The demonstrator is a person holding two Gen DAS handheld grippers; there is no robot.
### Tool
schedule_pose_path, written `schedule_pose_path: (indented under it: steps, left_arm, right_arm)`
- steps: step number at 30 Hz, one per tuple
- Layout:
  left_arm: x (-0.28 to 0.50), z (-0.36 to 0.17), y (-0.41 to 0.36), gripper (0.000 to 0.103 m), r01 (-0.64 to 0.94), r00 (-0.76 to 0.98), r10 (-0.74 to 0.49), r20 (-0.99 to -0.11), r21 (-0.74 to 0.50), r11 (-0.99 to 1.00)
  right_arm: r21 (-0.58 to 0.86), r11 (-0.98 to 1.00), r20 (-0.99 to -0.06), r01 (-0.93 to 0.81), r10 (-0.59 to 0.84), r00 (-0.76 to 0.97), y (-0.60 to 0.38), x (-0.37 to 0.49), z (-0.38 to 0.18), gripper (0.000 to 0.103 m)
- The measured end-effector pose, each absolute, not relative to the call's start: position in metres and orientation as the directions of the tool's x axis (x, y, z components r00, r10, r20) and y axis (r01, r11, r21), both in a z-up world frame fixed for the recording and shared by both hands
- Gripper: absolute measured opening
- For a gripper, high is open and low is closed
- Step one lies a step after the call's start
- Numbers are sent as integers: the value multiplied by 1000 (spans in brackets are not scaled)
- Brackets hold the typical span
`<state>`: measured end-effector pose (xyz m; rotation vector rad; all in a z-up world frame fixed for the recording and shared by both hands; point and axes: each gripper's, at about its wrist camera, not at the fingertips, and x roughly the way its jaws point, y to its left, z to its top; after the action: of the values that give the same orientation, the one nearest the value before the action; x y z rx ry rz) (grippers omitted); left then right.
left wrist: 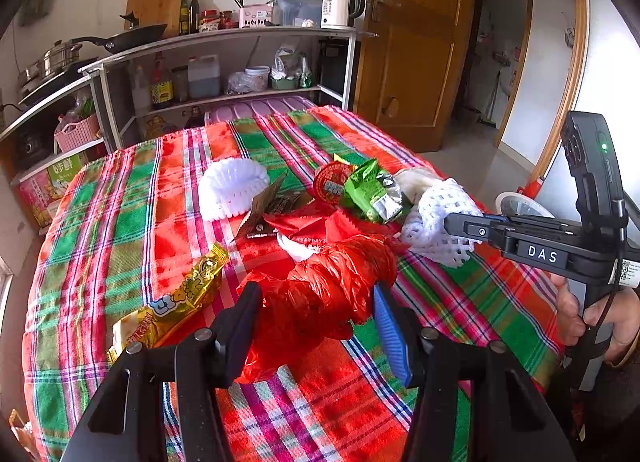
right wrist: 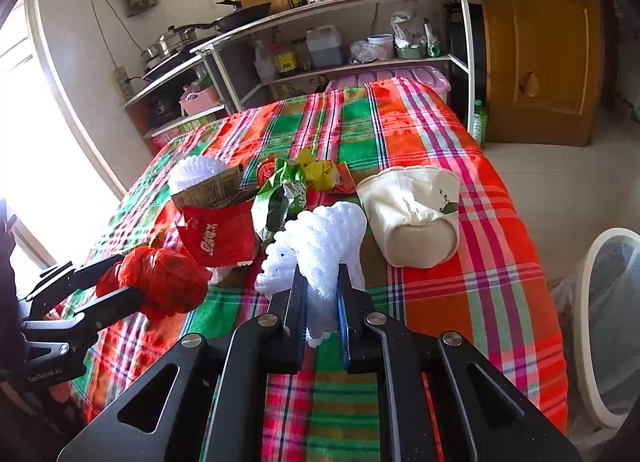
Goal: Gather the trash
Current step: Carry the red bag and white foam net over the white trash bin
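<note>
Plaid cloth in red, green and pink covers the tabletop point(right wrist: 492, 262), with kitchen shelving point(right wrist: 328, 22) and a wooden door point(right wrist: 540, 42) behind it. At the near middle of the cloth the left tool point(left wrist: 316, 302) has its two fingers pressed against the sides of a crumpled red plastic bag point(left wrist: 332, 282); the right wrist view shows the same bag point(right wrist: 160, 282) bunched between those fingers, close above the cloth. Just to its right, the right tool point(right wrist: 320, 294) pinches a white foam net sleeve point(right wrist: 324, 246), squeezing its lower end thin between the pads while the rest bulges out ahead. Behind these two lies the remaining litter: a red snack wrapper point(right wrist: 216, 238) with a torn brown carton flap, a green foil packet point(right wrist: 280, 198), a round red lid point(left wrist: 332, 182), a second white foam net point(left wrist: 232, 186) farther left, and a squashed paper cup point(right wrist: 412, 214) lying on its side to the right. A gold snack wrapper point(left wrist: 176, 302) lies near the left tool. Off the right edge of the tabletop stands a white-rimmed bin point(right wrist: 612, 322).
</note>
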<state>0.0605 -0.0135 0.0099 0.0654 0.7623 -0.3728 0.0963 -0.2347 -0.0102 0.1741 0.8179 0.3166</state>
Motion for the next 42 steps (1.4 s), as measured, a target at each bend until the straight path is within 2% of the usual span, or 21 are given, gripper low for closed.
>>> schedule_pose_path:
  steps: [10, 21, 34, 42]
  left_arm:
    - [54, 42, -40, 56, 413, 688, -360, -630, -69, 908]
    - [64, 64, -118, 56, 561, 639, -496, -588, -86, 824]
    - [82, 51, -235, 56, 703, 498, -617, -609, -133, 698]
    - [96, 31, -288, 57, 738, 429, -633, -644, -153, 657]
  right_arm:
    - [264, 952, -618, -154, 290, 731, -265, 62, 29, 13]
    - [236, 971, -590, 31, 117, 799, -343, 26, 56, 13]
    - [193, 949, -600, 249, -87, 796, -428, -15, 65, 13]
    - [172, 926, -634, 335, -156, 757, -465, -18, 50, 13]
